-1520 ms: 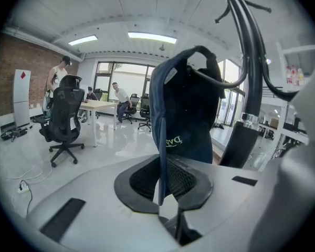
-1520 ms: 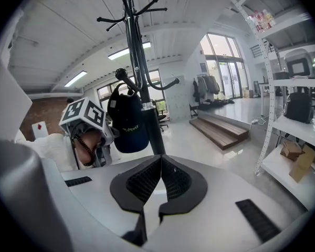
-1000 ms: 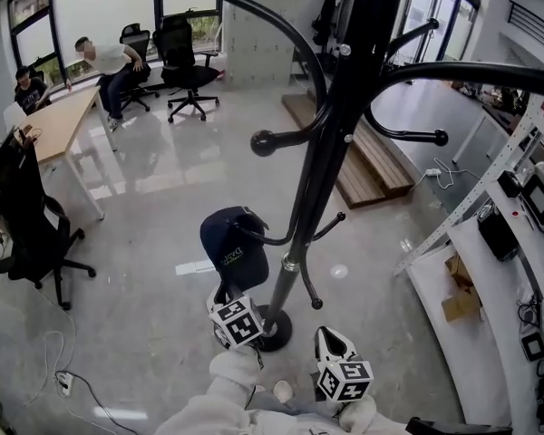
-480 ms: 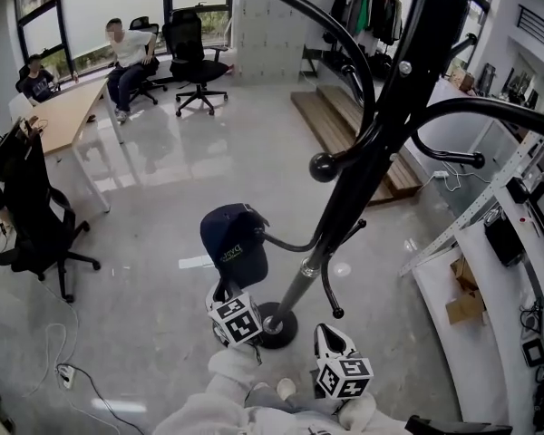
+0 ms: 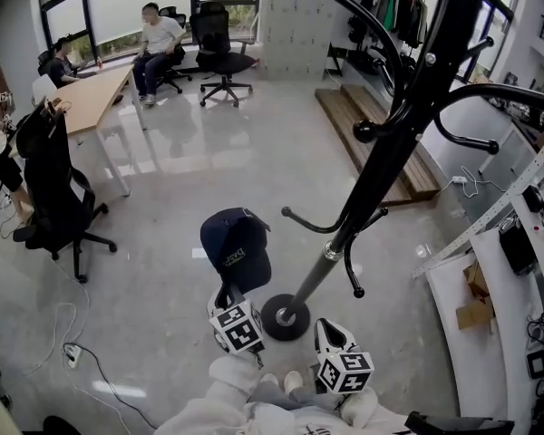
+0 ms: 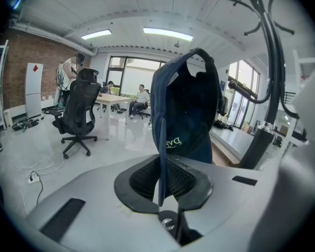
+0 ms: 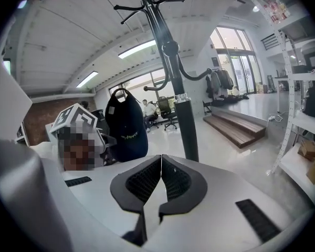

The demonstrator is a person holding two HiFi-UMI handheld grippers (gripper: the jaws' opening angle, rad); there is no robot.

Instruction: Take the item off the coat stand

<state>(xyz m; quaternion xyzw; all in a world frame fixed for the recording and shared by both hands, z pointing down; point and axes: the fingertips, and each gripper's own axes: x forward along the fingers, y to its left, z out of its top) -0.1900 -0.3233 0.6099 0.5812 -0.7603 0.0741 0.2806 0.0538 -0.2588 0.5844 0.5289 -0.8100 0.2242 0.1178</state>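
Note:
A navy cap (image 5: 236, 247) with pale lettering hangs free in the air, just left of the black coat stand's (image 5: 381, 170) lowest hook (image 5: 290, 216) and apart from it. My left gripper (image 5: 225, 293) is shut on the cap's edge from below. In the left gripper view the cap (image 6: 186, 109) rises from between the pads of that gripper (image 6: 165, 164), with the stand's pole (image 6: 268, 114) to the right. My right gripper (image 5: 325, 332) is shut and holds nothing, near the stand's round base (image 5: 286, 317). The right gripper view shows its closed gripper (image 7: 161, 161), the cap (image 7: 127, 122) and the pole (image 7: 186, 125).
A black office chair (image 5: 59, 198) and a wooden desk (image 5: 95, 98) stand at the left, with people seated at the back. A wooden platform (image 5: 381, 134) lies behind the stand. White shelving (image 5: 490, 279) runs along the right. A cable and power strip (image 5: 71, 353) lie on the floor.
The cap has come off the lowest hook, which now stands bare to its right. The view has shifted, so the stand leans further right. Both grippers stay low in the view.

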